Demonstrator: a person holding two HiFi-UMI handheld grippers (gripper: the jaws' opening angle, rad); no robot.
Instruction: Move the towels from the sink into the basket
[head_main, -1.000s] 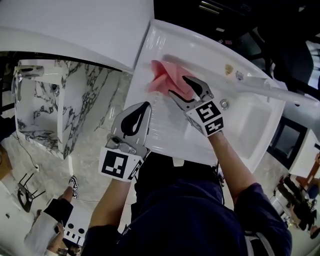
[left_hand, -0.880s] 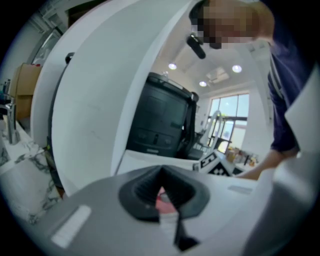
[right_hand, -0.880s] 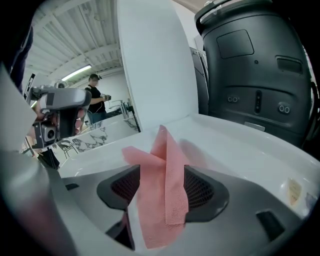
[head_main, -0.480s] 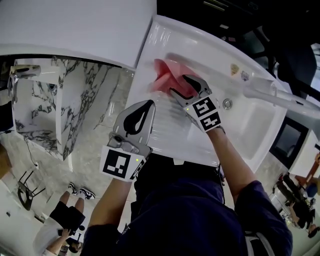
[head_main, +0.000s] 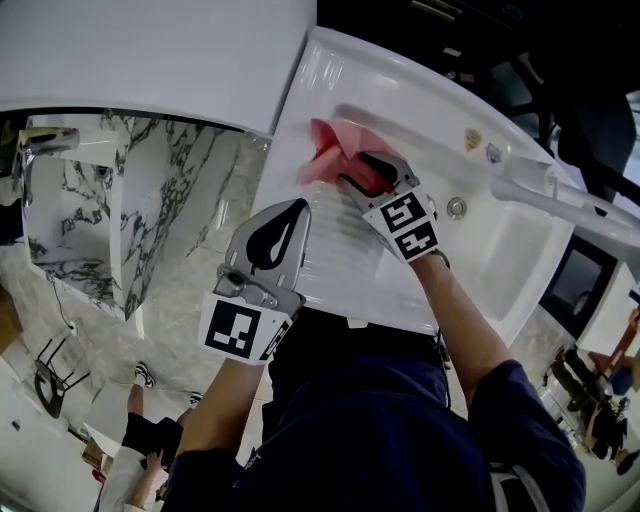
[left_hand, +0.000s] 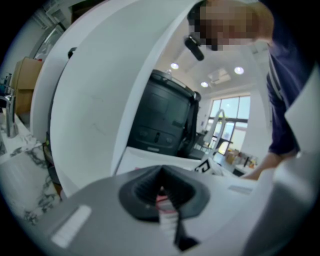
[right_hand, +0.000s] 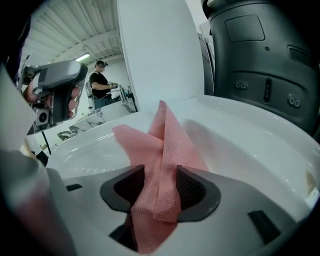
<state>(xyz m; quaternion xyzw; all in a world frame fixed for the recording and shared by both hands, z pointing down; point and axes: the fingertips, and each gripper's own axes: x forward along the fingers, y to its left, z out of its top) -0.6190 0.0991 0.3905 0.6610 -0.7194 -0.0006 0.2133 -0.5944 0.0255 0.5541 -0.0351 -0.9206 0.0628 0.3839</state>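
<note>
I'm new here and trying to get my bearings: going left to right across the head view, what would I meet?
Marble-patterned cabinet → left gripper → pink towel → sink drain → white pipe.

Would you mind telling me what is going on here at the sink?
A person works two hand-held grippers at a white sink. The right gripper reaches into the sink with a pink towel standing between its jaws, which have just been closing but do not look clamped on it yet. The left gripper hangs shut over the sink's near edge, holding nothing. No basket is in view, and the towel lies in the sink, not yet lifted.
</note>
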